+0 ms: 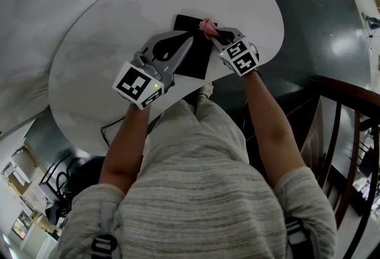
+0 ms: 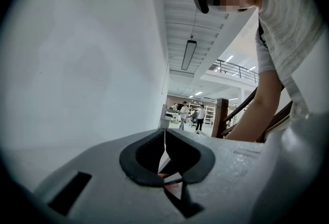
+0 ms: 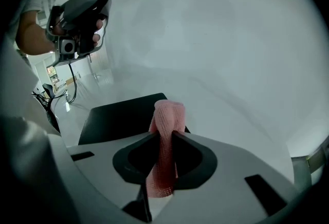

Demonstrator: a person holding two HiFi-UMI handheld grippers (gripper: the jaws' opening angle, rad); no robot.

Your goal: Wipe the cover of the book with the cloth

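Note:
A black book (image 1: 199,57) lies on the round white table (image 1: 107,26), close to its near edge. My right gripper (image 1: 212,35) is at the book's far right corner, shut on a pink cloth (image 1: 207,26). In the right gripper view the cloth (image 3: 167,115) stands up between the jaws of the right gripper (image 3: 165,135), with the book (image 3: 121,117) just beyond. My left gripper (image 1: 189,43) lies over the book's left part with its jaws together. Nothing sits between the tips of the left gripper (image 2: 164,133), and the book is out of that view.
The table edge runs just below the book, with dark floor (image 1: 314,20) to the right. A dark wooden railing (image 1: 341,115) stands at the right. A cable (image 1: 110,127) hangs under the table's near edge. People stand far off in the hall (image 2: 193,113).

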